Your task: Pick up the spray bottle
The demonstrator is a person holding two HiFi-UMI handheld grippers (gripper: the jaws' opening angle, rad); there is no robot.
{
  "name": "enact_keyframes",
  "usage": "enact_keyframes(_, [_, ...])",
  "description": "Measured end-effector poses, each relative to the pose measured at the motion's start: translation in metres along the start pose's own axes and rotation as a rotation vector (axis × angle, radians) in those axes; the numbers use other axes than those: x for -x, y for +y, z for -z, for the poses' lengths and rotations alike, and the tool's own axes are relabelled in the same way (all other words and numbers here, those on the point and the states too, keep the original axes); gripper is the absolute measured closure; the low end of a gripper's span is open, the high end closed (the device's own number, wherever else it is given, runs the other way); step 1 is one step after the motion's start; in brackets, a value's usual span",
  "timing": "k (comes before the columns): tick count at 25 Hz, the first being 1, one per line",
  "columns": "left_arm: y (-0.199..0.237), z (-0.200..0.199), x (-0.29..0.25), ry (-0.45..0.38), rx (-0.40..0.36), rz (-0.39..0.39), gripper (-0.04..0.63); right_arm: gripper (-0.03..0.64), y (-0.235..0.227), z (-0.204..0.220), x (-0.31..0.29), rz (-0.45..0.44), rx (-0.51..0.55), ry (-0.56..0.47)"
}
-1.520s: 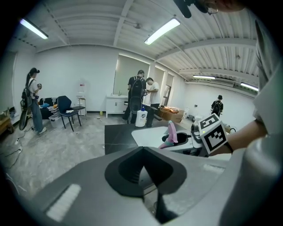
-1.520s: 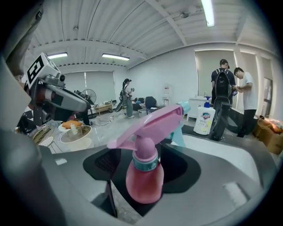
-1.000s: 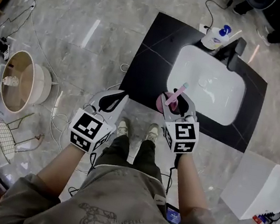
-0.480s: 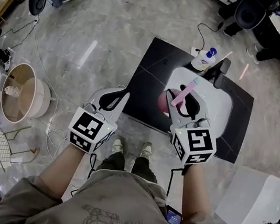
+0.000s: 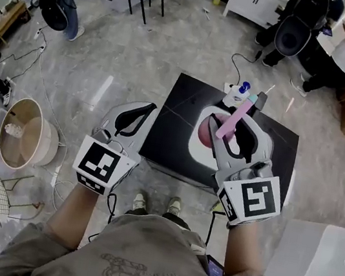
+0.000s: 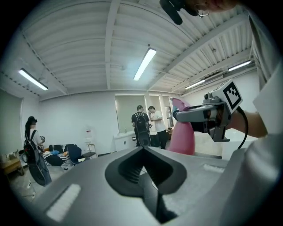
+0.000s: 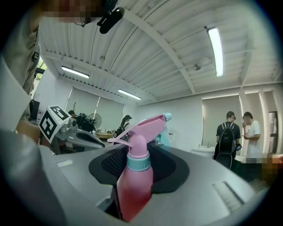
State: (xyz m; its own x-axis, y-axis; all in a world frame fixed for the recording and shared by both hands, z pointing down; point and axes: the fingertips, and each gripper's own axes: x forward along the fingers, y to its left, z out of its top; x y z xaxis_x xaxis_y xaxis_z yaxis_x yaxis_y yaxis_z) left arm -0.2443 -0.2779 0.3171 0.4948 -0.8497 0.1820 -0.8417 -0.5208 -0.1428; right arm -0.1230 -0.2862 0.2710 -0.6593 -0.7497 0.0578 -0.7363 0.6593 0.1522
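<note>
**Lifted: pink spray bottle (image 5: 211, 134) in right gripper (image 5: 236, 130)**

Jaws of the right gripper closed on the pink spray bottle, pads pressing both sides of its body below the teal collar (image 7: 139, 162). Bottle upright between the jaws, trigger head (image 5: 238, 115) sticking out past the fingertips. Held in the air over the black counter (image 5: 175, 124) and its white basin (image 5: 195, 150). White pump bottle with a blue cap (image 5: 237, 96) beyond the right gripper's tips, at the counter's far edge. Alongside and apart, to the left of the right gripper: left gripper (image 5: 143, 109), jaws together, nothing between them.
</note>
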Motion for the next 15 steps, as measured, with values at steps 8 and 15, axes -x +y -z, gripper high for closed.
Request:
enact_keyframes(8, [-0.001,-0.053,0.026,-0.127,-0.088,-0.001,0.595,0.439,-0.006,-0.037,0.04,0.038,0.016,-0.084])
enact_keyframes(15, [-0.005,-0.043,0.04,-0.097,-0.089,-0.009,0.595,0.439,-0.004,-0.029,0.065,0.05,0.003,-0.059])
